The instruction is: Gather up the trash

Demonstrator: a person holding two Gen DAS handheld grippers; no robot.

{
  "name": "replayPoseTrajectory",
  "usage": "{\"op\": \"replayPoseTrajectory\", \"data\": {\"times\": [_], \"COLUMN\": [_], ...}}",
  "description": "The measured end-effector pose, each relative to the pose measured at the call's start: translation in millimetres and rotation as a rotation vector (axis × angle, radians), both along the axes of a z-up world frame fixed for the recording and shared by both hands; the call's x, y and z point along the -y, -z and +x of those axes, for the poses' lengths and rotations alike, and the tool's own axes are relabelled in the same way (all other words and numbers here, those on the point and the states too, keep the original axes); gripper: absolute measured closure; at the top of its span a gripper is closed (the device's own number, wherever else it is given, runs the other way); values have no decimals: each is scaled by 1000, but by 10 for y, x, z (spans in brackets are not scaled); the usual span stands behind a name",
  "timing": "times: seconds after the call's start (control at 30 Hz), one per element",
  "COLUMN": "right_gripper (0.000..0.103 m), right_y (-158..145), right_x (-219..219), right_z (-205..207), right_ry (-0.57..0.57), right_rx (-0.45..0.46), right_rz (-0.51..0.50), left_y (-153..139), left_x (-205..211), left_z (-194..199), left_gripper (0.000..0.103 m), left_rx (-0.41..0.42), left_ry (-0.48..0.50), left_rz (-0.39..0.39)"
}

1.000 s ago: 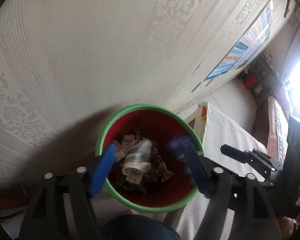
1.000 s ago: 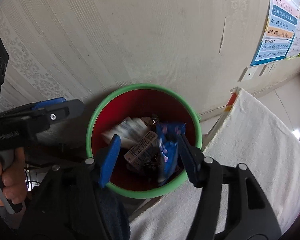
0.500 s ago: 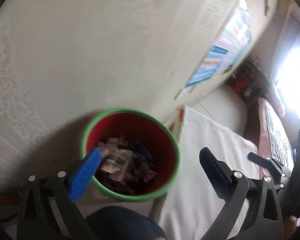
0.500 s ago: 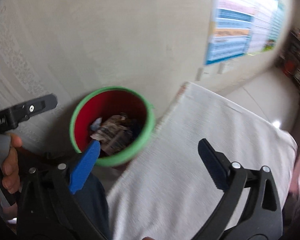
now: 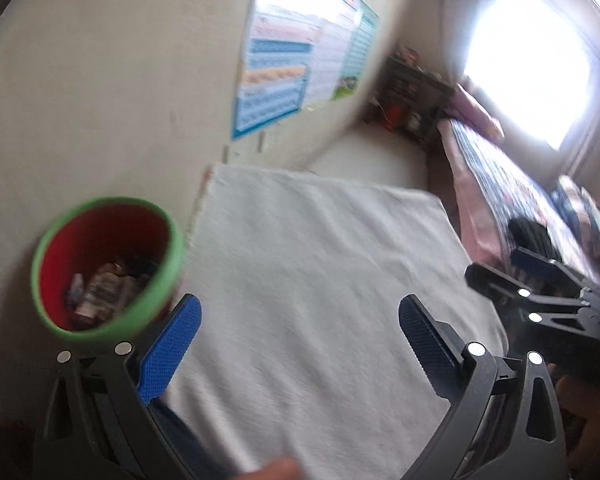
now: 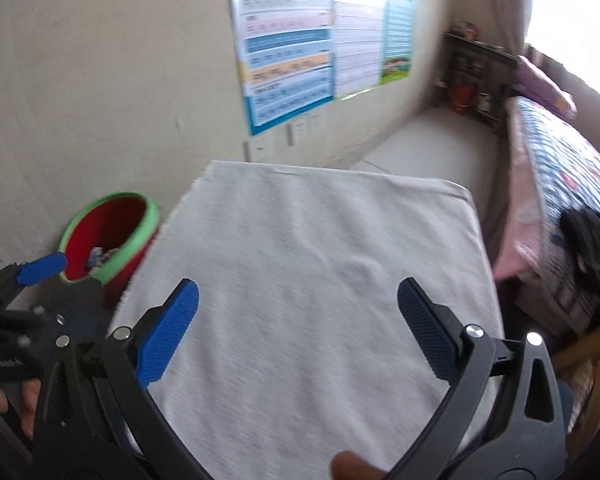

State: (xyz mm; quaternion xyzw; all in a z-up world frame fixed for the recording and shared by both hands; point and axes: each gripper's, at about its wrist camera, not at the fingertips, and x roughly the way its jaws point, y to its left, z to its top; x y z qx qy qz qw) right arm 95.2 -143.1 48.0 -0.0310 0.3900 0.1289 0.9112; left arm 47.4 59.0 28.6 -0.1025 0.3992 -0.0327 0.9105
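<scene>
One bin [image 5: 162, 280], round with a green rim and red inside, stands against the pale wall at the left end of one desk [image 5: 320, 280] draped in a white, softly creased woven cloth. Inside the bin lies the trash [image 5: 104, 288], a heap of crumpled wrappers and paper too blurred to count. Two tools are in view. The left tool [image 5: 300, 332] points slantwise down over the cloth, its jaws having just been opening and now spread wide with nothing between them; each of its two fingers carries a ribbed blue pad [image 5: 168, 352] on a black frame. The right tool [image 6: 298, 328] tilts down the same way over the middle of the desk, its jaws likewise having just been opening, released and empty. In the right wrist view the left tool sits at the lower left near the bin, held by a hand [image 6: 4, 400] with fingers curled round its black grip. Two or three striped posters [image 6: 288, 52] hang flat on the wall. To the right a bed [image 6: 560, 184] with a patterned cover carries one dark bundle [image 6: 592, 240].
</scene>
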Motion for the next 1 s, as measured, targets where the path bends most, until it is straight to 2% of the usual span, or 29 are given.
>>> {"op": "replayPoseTrajectory", "data": {"times": [0.17,0.3,0.4,1.0], "right_gripper": [5,5,5,5], "right_y": [240,360,364,319], "right_x": [386,546,648,578], "right_z": [-207,-308,-422,-735], "right_ry": [108,157,177,134], "right_rx": [1,17,21,94], "right_rz": [-9,-23,8,0], "left_y": [214,288,330,260], "left_x": [365,461,431,436], "left_z": [-89,-169,-217,-385], "left_gripper": [8,8,8,8], "left_rx": [-29,-1,11,69], "left_ry": [18,29,14,-13], "left_rz": [50,90,87,102]}}
